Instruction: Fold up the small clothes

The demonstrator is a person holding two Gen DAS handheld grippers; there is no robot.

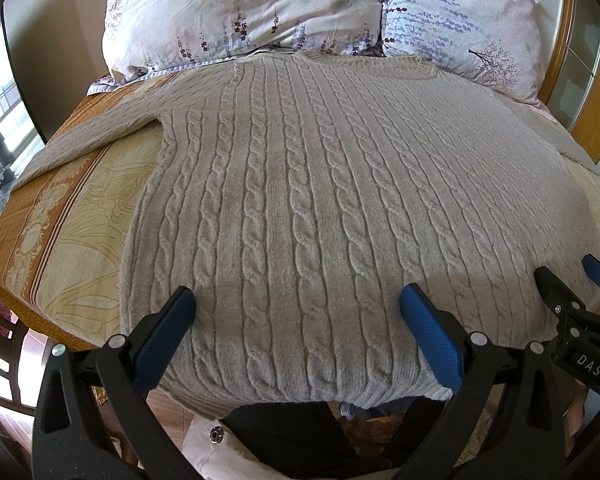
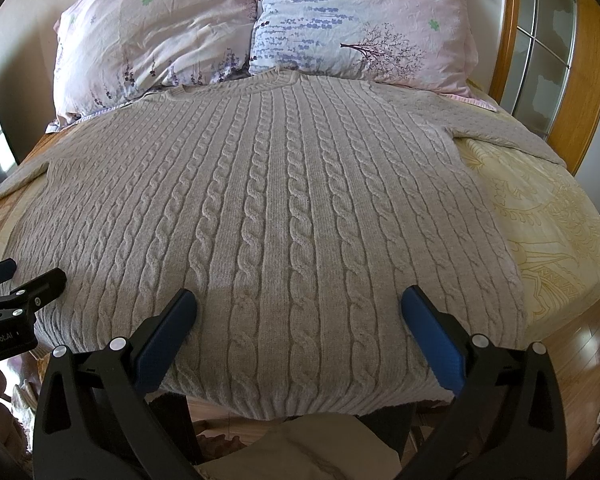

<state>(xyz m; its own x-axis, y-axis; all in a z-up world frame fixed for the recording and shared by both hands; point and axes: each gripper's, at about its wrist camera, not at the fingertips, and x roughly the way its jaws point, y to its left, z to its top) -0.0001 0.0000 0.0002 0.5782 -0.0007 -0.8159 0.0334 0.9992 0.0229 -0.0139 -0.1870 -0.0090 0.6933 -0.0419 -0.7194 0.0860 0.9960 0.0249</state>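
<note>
Left wrist view: a beige cable-knit sweater (image 1: 320, 200) lies spread flat on a bed (image 1: 80, 240) covered with a cream and orange patterned sheet. Its neckline reaches the two floral pillows (image 1: 244, 12) at the far end, and its hem hangs just over the near edge. One sleeve (image 1: 88, 136) stretches out to the left across the sheet. The left gripper (image 1: 296, 304) hovers over the hem with its blue-padded fingers (image 1: 430, 336) spread wide; the knit lies between and beneath them, and neither pad pinches any fabric. At the right edge, the right gripper (image 1: 572, 280) also sits above the hem, near the sweater's right corner.

Right wrist view: the same sweater (image 2: 280, 208) fills the middle of the bed (image 2: 548, 232), collar against the pillows (image 2: 360, 16), the other sleeve (image 2: 500, 128) running right. The right gripper (image 2: 298, 304) has its fingers (image 2: 168, 336) spread apart over the hem's ribbing, gripping nothing. The left gripper (image 2: 24, 276) shows at the left edge, its fingers parted above the hem's left part.
</note>
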